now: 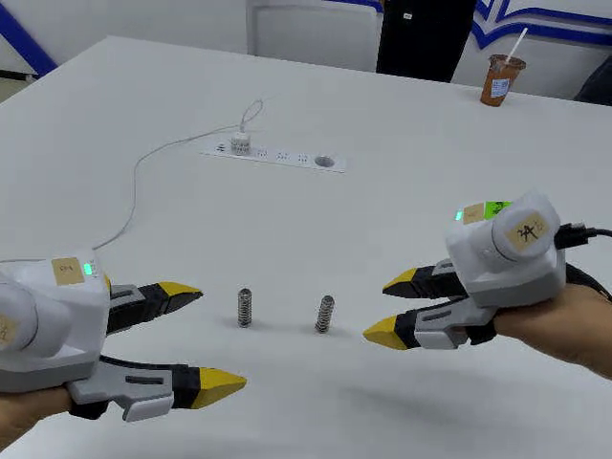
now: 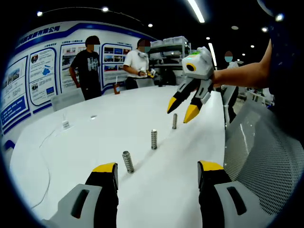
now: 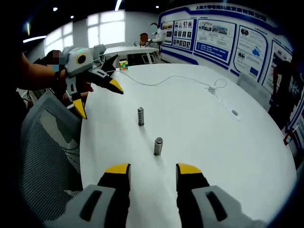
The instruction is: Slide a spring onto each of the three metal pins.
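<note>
White table [image 1: 382, 115]: springs [image 1: 245, 307] between left gripper [image 1: 218, 336], right gripper [image 1: 378, 309]; both jaws apart.

White left gripper [image 1: 218, 336], white right gripper [image 1: 378, 308], black yellow-tipped fingers [image 1: 143, 298]

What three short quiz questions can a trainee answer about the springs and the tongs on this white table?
1. True or false: the left tongs and the right tongs are shut.
2. How many springs stand in the left gripper view? A two, B three, C five.
3. Fill in: the cup on the far side of the table holds a white ___.
Key: 1 false, both open; 2 B; 3 straw.
</note>
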A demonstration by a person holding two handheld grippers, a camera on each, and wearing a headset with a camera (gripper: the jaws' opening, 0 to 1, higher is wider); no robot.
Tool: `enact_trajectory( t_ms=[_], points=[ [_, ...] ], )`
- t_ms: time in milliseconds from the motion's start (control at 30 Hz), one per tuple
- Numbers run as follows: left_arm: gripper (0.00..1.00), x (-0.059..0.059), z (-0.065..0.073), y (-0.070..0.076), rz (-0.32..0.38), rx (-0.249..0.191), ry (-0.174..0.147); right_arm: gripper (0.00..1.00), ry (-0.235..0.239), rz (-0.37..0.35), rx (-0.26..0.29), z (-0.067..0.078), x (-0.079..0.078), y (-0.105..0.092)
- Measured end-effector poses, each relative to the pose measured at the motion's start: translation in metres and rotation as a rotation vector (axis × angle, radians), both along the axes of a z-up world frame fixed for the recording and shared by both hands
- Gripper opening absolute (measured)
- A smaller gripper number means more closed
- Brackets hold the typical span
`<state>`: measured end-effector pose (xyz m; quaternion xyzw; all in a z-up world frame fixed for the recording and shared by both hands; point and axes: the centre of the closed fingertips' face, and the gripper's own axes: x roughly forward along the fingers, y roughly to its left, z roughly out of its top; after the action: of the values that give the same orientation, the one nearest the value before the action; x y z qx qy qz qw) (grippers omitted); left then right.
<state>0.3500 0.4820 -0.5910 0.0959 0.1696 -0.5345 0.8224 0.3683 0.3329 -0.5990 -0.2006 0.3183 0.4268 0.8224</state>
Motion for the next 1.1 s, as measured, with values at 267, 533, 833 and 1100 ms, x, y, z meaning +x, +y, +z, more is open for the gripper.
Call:
enact_trajectory(
  t_ms=[267, 533, 833, 1100],
  points=[
    [0.70, -0.004, 0.002, 0.000, 0.006, -0.007, 0.001, 0.41, -0.017, -0.034, 0.038, 0.001, -0.016, -0.011],
    [0.71, -0.007, 0.003, 0.001, 0.014, -0.012, 0.001, 0.42, -0.035, -0.070, 0.073, -0.001, -0.030, -0.023],
    [0.72, -0.012, 0.003, -0.001, 0.019, -0.021, 0.002, 0.44, -0.061, -0.132, 0.103, 0.001, -0.037, -0.041],
    [0.73, -0.015, 0.002, -0.003, 0.019, -0.023, 0.006, 0.47, -0.098, -0.149, 0.143, 0.002, -0.045, -0.055]
  ],
)
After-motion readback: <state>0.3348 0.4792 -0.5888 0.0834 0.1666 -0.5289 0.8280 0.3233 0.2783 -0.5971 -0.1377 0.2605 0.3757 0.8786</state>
